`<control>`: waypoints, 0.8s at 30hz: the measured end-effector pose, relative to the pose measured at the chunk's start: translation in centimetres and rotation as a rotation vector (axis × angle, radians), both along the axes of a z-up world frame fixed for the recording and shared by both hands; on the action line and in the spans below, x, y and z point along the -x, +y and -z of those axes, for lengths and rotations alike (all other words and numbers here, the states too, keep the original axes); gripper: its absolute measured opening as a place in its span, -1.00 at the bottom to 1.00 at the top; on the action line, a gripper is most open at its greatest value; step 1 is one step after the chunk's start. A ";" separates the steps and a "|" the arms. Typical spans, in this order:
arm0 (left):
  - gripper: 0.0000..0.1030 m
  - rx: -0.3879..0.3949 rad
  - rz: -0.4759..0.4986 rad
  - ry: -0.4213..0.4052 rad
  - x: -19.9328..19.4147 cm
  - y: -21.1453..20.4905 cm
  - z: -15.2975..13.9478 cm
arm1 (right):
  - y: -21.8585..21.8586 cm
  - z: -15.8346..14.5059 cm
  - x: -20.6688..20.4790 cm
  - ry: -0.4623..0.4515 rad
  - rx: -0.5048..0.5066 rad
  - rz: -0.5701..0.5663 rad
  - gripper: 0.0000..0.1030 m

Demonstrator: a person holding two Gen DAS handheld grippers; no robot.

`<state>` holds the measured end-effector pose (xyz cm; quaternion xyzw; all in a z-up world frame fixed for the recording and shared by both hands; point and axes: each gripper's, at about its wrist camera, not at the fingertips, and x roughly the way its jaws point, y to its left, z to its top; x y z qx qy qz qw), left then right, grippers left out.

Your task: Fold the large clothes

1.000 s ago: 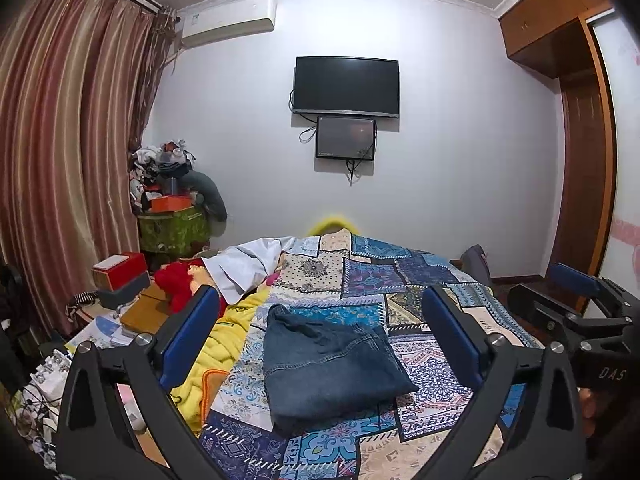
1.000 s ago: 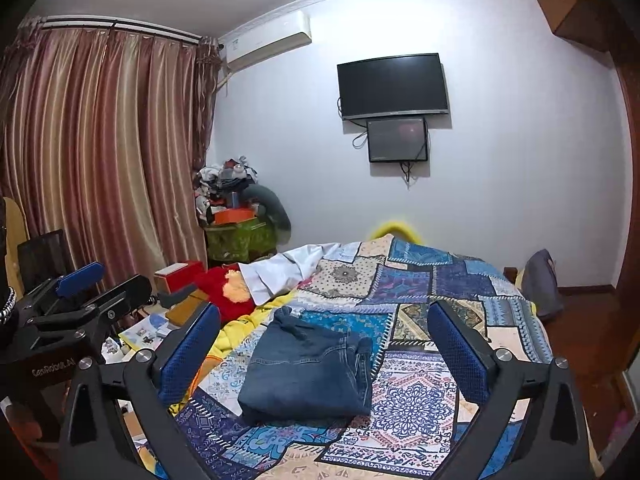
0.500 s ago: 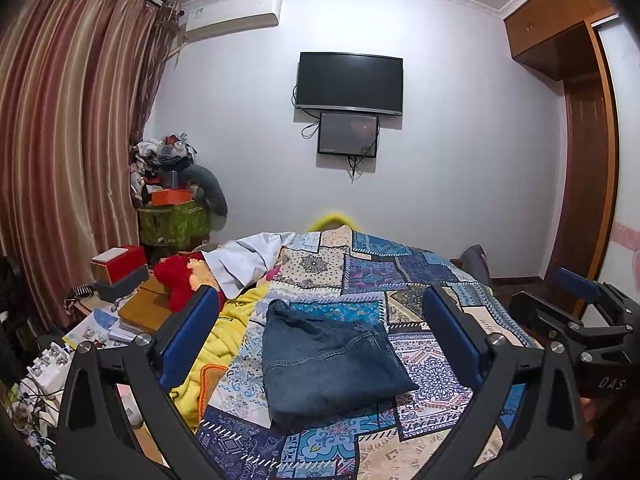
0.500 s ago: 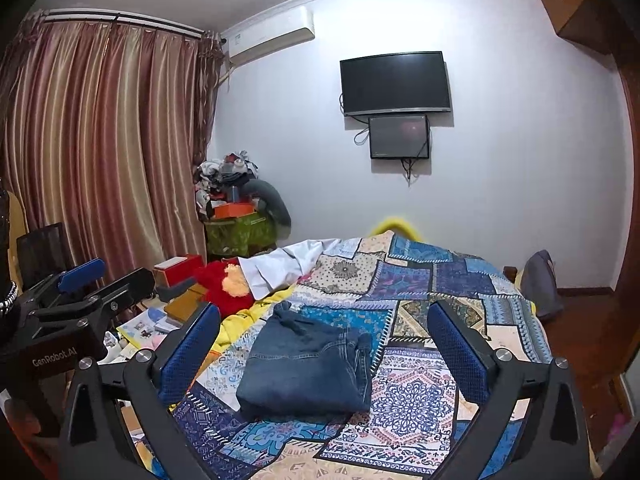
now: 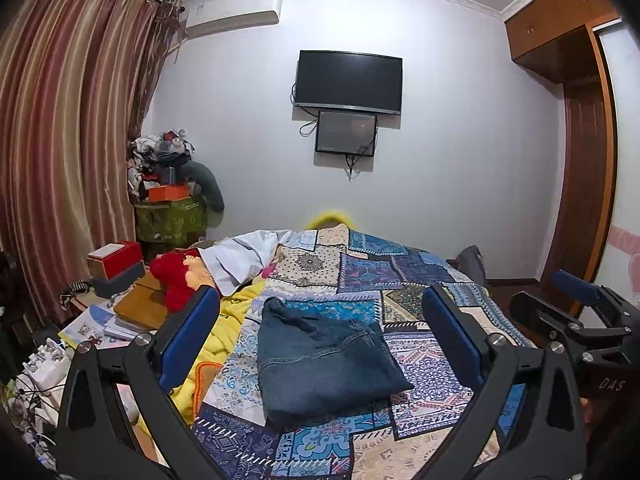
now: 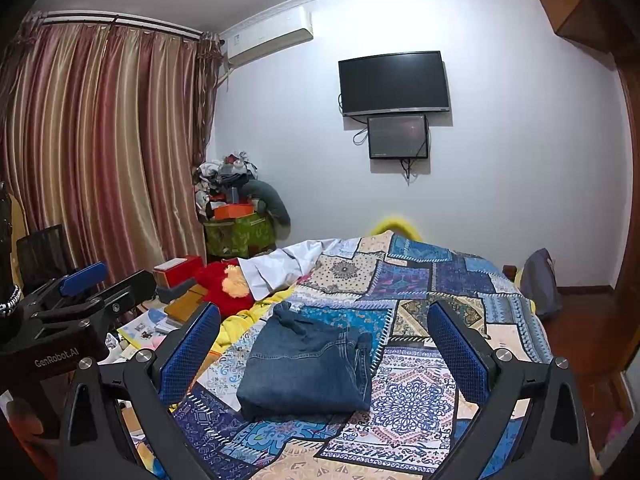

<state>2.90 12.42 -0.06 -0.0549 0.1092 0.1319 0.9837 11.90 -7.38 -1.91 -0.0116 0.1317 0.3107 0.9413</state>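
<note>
The bed's blue patchwork quilt (image 5: 360,272) carries the folded blue denim jeans (image 5: 324,360) — a compact, squared stack near its front, so folding looks done. Left gripper (image 5: 320,344) and right gripper (image 6: 324,352) hover apart from it — fingers spread wide, empty.

dk blue denim jeans (image 5: 324,364), patchwork quilt (image 5: 372,276)

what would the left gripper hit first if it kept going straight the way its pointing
Probably the folded jeans on the patchwork bedspread. They lie between the open jaws of the left gripper, which holds nothing. Depth is unclear, so it might pass just over them.
</note>
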 end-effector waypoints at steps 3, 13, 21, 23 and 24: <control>0.98 0.011 0.023 -0.009 0.2 0.0 -0.2 | 0.1 0.0 0.1 0.000 -0.002 -0.001 1.00; 0.98 0.015 0.042 -0.008 0.1 -0.6 -0.3 | 0.3 -0.1 0.2 -0.005 -0.004 0.003 1.00; 0.98 0.014 0.050 -0.008 0.1 -0.6 -0.3 | 0.6 -0.3 0.5 -0.001 -0.019 0.017 1.00; 0.98 0.013 0.052 -0.007 0.1 -0.7 -0.3 | 0.6 -0.3 0.5 0.003 -0.022 0.020 1.00; 0.98 0.013 0.053 -0.007 0.1 -0.7 -0.3 | 0.7 -0.3 0.5 0.005 -0.023 0.021 1.00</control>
